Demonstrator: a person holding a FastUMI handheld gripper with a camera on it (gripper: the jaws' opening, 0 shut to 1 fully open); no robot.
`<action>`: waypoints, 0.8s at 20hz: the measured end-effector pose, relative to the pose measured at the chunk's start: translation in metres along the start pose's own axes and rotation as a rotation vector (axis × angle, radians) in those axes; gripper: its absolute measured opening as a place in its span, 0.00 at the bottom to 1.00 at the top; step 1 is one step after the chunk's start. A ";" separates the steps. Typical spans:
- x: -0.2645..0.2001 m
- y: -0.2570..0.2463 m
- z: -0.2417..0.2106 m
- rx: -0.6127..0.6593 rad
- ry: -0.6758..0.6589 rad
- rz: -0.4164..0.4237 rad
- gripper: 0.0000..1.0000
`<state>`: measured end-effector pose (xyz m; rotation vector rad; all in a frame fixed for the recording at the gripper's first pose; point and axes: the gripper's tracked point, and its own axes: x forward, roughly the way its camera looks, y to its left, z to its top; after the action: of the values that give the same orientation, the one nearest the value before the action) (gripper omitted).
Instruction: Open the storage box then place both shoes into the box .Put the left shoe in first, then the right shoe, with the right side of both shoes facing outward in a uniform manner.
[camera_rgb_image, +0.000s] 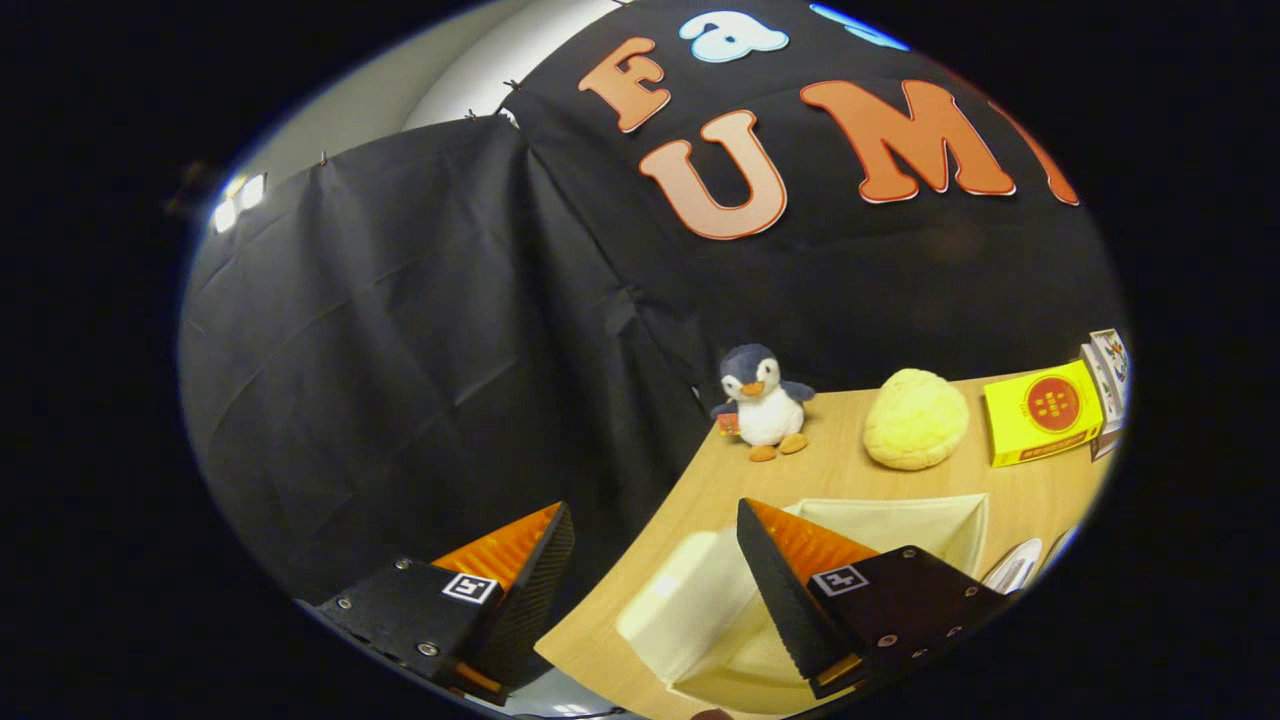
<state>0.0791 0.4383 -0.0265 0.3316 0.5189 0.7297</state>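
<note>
The pale cream plastic storage box (880, 525) lay on the light wooden table (1030, 495), just ahead of the hand-held gripper (655, 525) and toward its 2 o'clock. The box's pale flap (690, 600) (folded down toward the camera) sloped out between the two fingers, close against the inner face of the right finger (790, 580), whose body covered part of the box's near side. A white curved edge (1015, 565), too little of it visible to name, showed at the box's 3 o'clock.

The gripper's fingers stood spread wide apart, nothing pinched between them. The left finger (520, 570) hung off the table's edge, over the dark booth cloth (400, 350), while the right finger sat over the box. The whole gripper was rolled, so the tabletop ran tilted, rising toward 2 o'clock.

Beyond the box, at the table's far edge, a small grey-and-white plush penguin (762, 400) stood at the 12 o'clock of the box, a round pale-yellow bun-shaped object (915, 418) just at its 3 o'clock, then a yellow carton with a red circle (1045, 410) and a stack of small cards (1108, 380).
</note>
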 end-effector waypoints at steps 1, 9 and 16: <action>-0.007 -0.016 0.002 -0.019 -0.011 -0.037 0.98; -0.092 -0.155 -0.015 -0.043 -0.029 -0.351 0.98; -0.154 -0.251 -0.071 -0.007 0.031 -0.563 0.98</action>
<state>0.0798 0.1614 -0.1492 0.1533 0.6040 0.1912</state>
